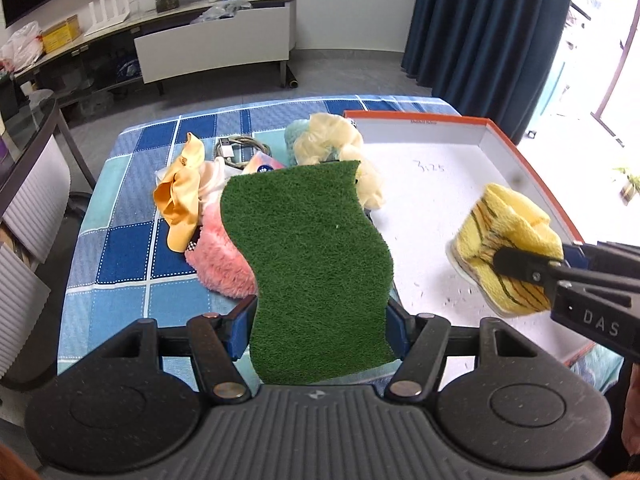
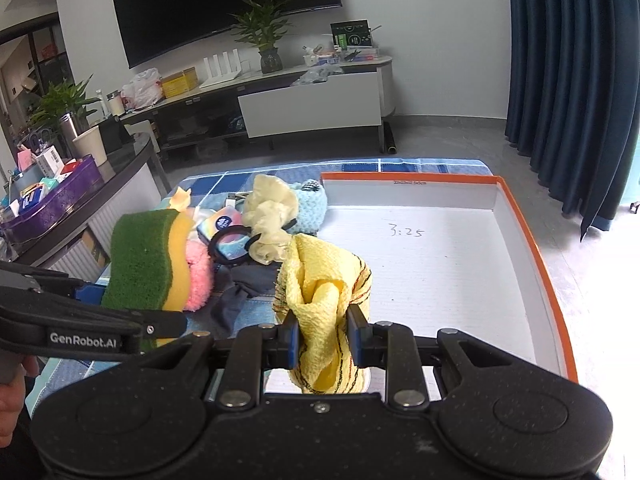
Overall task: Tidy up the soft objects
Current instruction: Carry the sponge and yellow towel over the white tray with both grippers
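counter (image 1: 120,248): checked blue cloth, soft pile at its left half.
tray (image 2: 532,240): white, orange-rimmed, right side of counter, empty.
left claw (image 1: 320,320): clamped on green sponge (image 1: 312,256), over tray's left edge.
right claw (image 2: 323,336): pinching yellow cloth (image 2: 320,280), above tray's near-left corner, nearer the tray.

From my left wrist camera, mounted just behind the left gripper (image 1: 320,316), I look steeply down and forward over the checked tablecloth (image 1: 120,240), close to the heap of soft items, with the TV cabinet (image 1: 212,40) far behind. My right wrist camera sits behind the right gripper (image 2: 322,340), aimed less steeply, facing the same wall from a spot further right. Both views share the orange-rimmed white tray (image 1: 440,208) (image 2: 440,260), the tablecloth, the blue curtain (image 1: 480,20) (image 2: 568,80), and each catches the other gripper at its edge.
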Demonstrator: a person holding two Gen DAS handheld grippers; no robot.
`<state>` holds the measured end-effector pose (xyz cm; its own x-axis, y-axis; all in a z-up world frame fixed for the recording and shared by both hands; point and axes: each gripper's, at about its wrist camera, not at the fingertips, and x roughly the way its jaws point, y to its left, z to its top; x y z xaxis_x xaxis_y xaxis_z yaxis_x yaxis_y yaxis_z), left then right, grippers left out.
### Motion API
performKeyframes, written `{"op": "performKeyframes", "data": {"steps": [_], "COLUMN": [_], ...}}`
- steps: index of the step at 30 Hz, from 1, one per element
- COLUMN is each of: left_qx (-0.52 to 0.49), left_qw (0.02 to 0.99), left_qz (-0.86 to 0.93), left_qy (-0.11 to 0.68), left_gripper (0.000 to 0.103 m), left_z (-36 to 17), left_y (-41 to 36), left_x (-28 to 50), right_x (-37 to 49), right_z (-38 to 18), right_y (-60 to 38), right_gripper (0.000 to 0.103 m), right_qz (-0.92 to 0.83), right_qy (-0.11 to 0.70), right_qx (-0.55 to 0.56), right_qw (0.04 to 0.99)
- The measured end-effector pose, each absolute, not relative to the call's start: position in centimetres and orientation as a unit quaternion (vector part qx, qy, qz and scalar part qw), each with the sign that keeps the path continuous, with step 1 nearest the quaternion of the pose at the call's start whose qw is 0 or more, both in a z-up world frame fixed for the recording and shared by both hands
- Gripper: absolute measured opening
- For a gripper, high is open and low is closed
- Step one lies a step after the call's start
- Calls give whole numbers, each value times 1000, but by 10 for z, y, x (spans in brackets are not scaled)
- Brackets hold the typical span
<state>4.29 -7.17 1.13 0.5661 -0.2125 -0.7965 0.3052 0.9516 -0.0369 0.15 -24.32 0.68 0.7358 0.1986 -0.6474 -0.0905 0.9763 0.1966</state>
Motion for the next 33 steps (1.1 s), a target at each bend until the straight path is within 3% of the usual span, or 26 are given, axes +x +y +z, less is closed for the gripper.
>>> {"op": "performKeyframes", "data": {"steps": [33], "left_qx": [73], "left_qw": [880], "left_qz": [-182], "left_qy": [432], "left_gripper": [65], "left_z": [19], "left_y": [-152], "left_x": [56], "right_x": [2], "right_z": [12], "right_y": [-311], "right_gripper": [30], "right_qz": [22], "right_qy": [330], "right_qx": [104], "right_qw": [938]}}
